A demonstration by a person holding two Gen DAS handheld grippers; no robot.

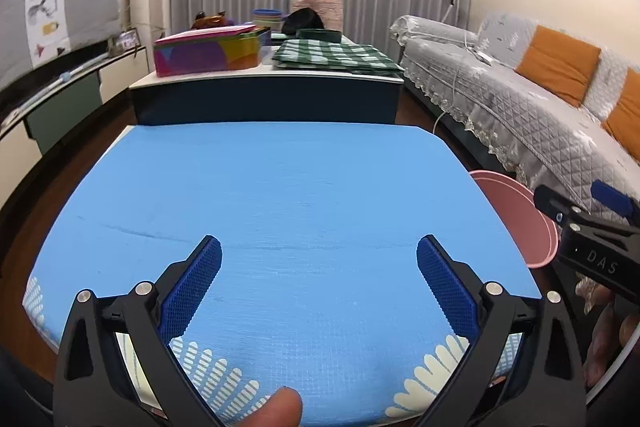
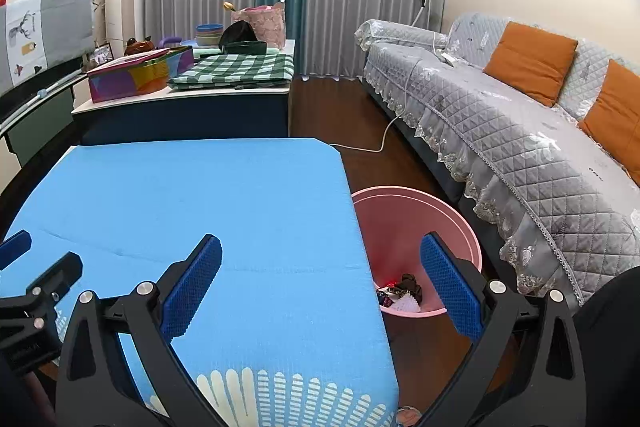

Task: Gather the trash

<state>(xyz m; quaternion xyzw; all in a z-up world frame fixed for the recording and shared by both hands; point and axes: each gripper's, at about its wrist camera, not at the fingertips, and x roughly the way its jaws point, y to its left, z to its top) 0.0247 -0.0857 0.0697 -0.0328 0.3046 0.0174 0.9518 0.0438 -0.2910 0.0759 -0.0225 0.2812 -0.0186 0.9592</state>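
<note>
A pink bin [image 2: 416, 223] stands on the floor at the right edge of the blue-covered table [image 2: 200, 195]. Crumpled wrappers and paper trash [image 2: 402, 295] lie at its bottom. My right gripper [image 2: 320, 267] is open and empty, straddling the table's right edge and the bin. My left gripper [image 1: 319, 263] is open and empty above the blue tablecloth [image 1: 280, 195]. The bin's rim shows in the left wrist view [image 1: 516, 215], partly behind the right gripper's body [image 1: 588, 243]. No trash shows on the table.
A grey quilted sofa [image 2: 520, 131] with orange cushions runs along the right. A low cabinet [image 2: 188, 107] behind the table holds a colourful box [image 2: 136, 75] and a green checked cloth [image 2: 236, 69]. A white cable [image 2: 376, 143] lies on the wooden floor.
</note>
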